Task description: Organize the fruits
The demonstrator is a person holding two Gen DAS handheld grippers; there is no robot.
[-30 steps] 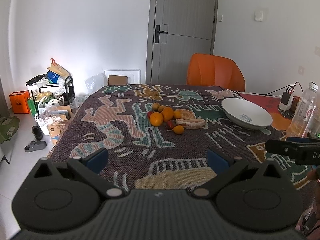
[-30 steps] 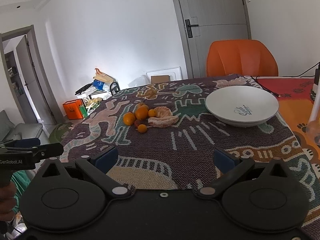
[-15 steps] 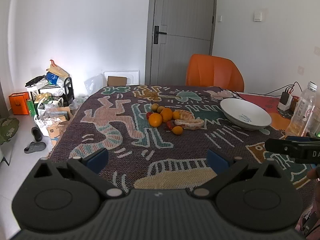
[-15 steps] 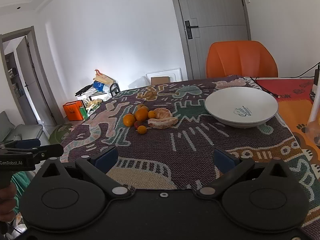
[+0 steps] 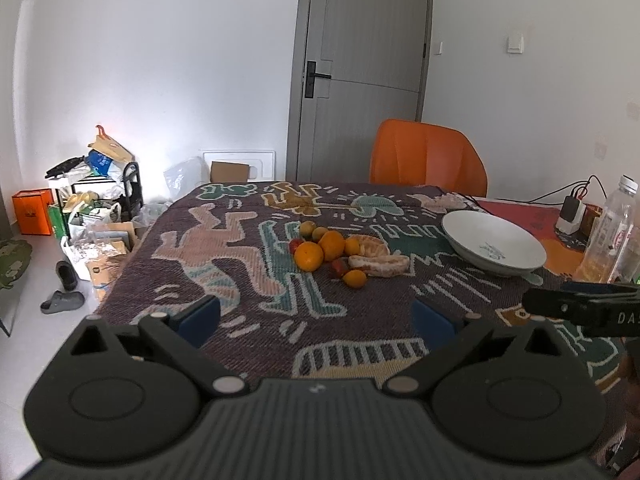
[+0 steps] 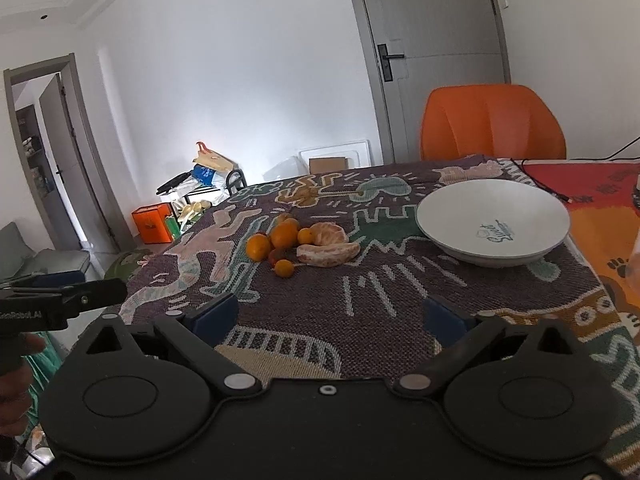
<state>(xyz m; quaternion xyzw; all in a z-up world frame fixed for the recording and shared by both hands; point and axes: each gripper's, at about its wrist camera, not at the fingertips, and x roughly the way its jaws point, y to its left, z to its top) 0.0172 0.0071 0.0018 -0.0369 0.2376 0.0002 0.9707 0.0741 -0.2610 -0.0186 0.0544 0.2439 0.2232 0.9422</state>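
A pile of fruit lies mid-table on the patterned cloth: oranges [image 5: 308,256] [image 6: 258,247], peeled citrus segments [image 5: 378,262] [image 6: 328,254], and some small red and orange fruits [image 5: 355,279]. An empty white bowl [image 5: 494,248] [image 6: 492,220] stands to their right. My left gripper [image 5: 316,318] hangs open over the near edge, well short of the fruit. My right gripper [image 6: 330,316] is beside it, its jaws closing slightly from wide, with nothing between them.
An orange chair [image 5: 428,160] stands at the far side. A clear water bottle [image 5: 608,236] and a plugged-in charger [image 5: 570,216] sit at the table's right edge. Bags, boxes and shoes crowd the floor on the left [image 5: 92,216].
The right gripper's blue pads have drawn inward a little. Both hands and the fruit stay where they were.
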